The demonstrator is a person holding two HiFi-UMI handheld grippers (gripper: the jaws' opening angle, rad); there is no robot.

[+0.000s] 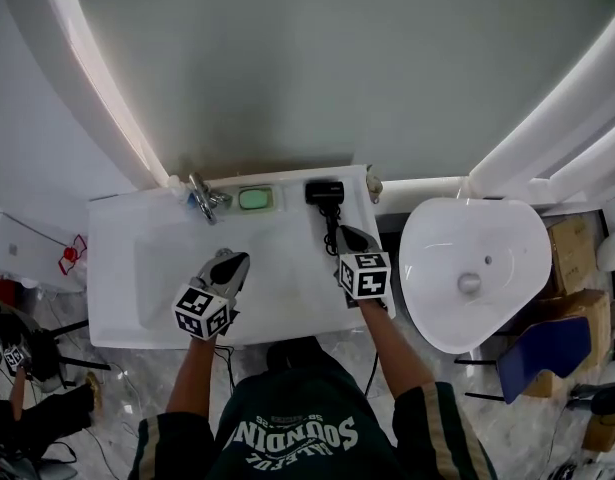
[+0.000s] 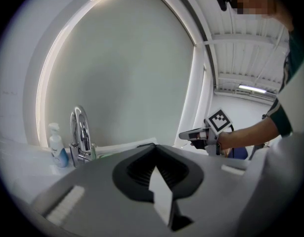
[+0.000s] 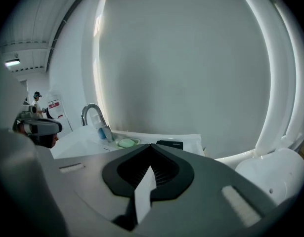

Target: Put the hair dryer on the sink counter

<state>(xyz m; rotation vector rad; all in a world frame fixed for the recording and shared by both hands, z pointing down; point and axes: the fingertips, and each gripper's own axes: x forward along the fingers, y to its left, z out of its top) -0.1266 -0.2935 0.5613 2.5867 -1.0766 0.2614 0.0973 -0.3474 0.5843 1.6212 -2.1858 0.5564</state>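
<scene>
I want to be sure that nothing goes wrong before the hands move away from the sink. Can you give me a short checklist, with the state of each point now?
1. Hair dryer lies on the sink counter: ok.
2. Hair dryer is apart from the faucet and the soap dish: ok.
3. Right hand-held gripper is shut with nothing between its jaws: ok.
4. Left hand-held gripper is shut with nothing between its jaws: ok.
5. Cord is free of the right hand-held gripper: cannot tell, as it runs close by the tip.
</scene>
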